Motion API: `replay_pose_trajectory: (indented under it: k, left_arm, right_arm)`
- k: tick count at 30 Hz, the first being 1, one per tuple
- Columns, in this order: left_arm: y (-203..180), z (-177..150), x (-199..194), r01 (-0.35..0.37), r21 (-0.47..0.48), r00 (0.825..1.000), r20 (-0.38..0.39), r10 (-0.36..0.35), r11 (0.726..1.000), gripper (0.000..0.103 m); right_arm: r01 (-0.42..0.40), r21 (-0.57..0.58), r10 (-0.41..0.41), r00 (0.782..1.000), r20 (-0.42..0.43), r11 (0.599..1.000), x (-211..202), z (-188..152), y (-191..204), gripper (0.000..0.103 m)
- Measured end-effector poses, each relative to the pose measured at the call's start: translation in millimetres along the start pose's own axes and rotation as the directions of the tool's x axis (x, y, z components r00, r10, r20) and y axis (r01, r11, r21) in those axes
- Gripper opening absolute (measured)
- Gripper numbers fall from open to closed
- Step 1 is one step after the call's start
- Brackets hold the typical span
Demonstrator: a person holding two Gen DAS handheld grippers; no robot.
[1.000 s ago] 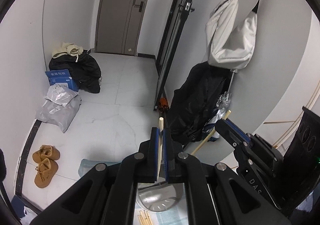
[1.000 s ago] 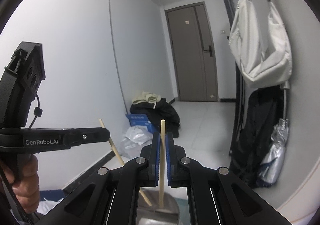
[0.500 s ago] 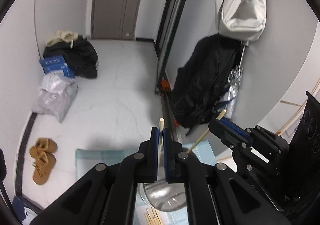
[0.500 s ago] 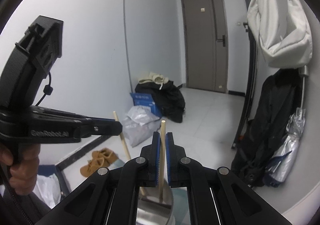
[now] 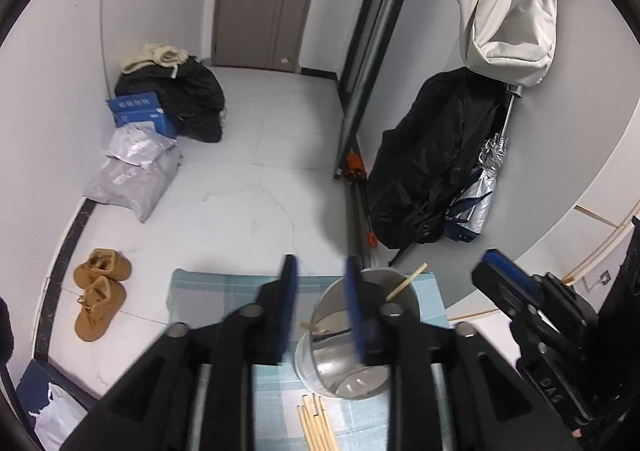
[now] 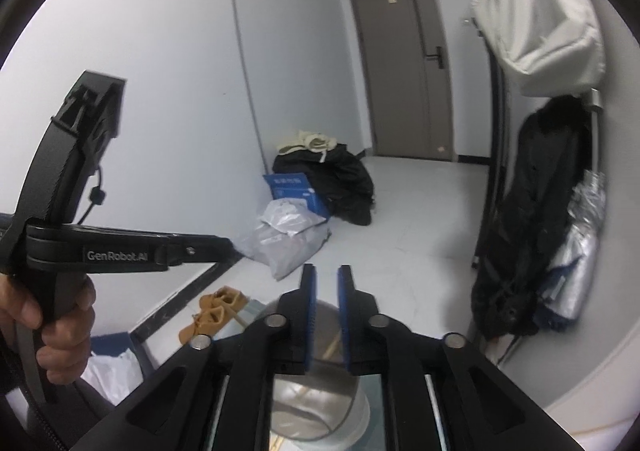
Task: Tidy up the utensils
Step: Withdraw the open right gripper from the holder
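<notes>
A shiny metal cup [image 5: 352, 367] stands on a light-blue checked cloth [image 5: 200, 291]. Two wooden chopsticks lean inside it, one [image 5: 406, 283] poking over the far rim and one [image 5: 316, 327] against the left wall. My left gripper [image 5: 320, 267] hovers over the cup, its jaws opening with nothing between them. My right gripper [image 6: 327, 275] is also above the cup [image 6: 320, 403], jaws opening and empty, with a chopstick [image 6: 331, 349] showing down in the gap. Several loose chopsticks [image 5: 316, 427] lie on the cloth in front of the cup. A hand [image 6: 60, 331] holds the left gripper.
Brown shoes [image 5: 100, 291] sit on the floor left of the cloth. Grey parcels [image 5: 132, 175], a blue box [image 5: 140, 111] and dark clothes [image 5: 188, 99] lie along the left wall. A black coat [image 5: 424, 171], a silver umbrella [image 5: 480, 187] and a white bag [image 5: 508, 19] hang on the right.
Both grippers sank towards the cup and their jaws parted. The chopstick each one held upright has dropped out and now leans inside the cup.
</notes>
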State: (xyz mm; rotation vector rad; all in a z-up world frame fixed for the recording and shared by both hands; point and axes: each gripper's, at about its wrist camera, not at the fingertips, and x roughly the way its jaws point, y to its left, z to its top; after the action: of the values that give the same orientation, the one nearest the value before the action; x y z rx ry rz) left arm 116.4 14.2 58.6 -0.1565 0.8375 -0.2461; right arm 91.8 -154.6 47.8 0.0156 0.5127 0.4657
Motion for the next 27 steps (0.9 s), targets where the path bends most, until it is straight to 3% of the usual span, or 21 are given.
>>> replay_pose_trajectory:
  k: [2, 7, 11, 14, 20, 27]
  left_arm:
    - [0, -5, -6, -0.014, -0.001, 1.0, 0.018, 0.014, 1.0, 0.041]
    - [-1, -17, -23, -0.061, -0.014, 0.996, 0.072, 0.061, 0.998, 0.05]
    - [-3, -30, -36, -0.09, -0.024, 0.989, 0.115, 0.092, 0.996, 0.061]
    - [-5, -40, -45, -0.103, -0.042, 0.983, 0.149, 0.108, 0.994, 0.073]
    - [-10, -58, -58, -0.151, -0.046, 0.964, 0.213, 0.157, 0.988, 0.083]
    - [-10, -85, -63, -0.163, -0.035, 0.957, 0.236, 0.166, 0.986, 0.084]
  right_arm:
    - [0.009, 0.017, -0.009, 1.0, 0.009, 1.0, -10, -3, 0, 0.028]
    - [0.052, 0.047, -0.053, 0.998, 0.027, 0.998, -34, -11, 4, 0.043]
    - [0.128, 0.065, -0.133, 0.988, 0.073, 0.99, -57, -17, 10, 0.064]
    - [0.15, 0.076, -0.155, 0.985, 0.077, 0.986, -66, -23, 12, 0.067]
    - [0.162, 0.092, -0.169, 0.983, 0.07, 0.982, -81, -38, 22, 0.072]
    - [0.165, 0.098, -0.169, 0.985, 0.035, 0.981, -88, -66, 34, 0.073]
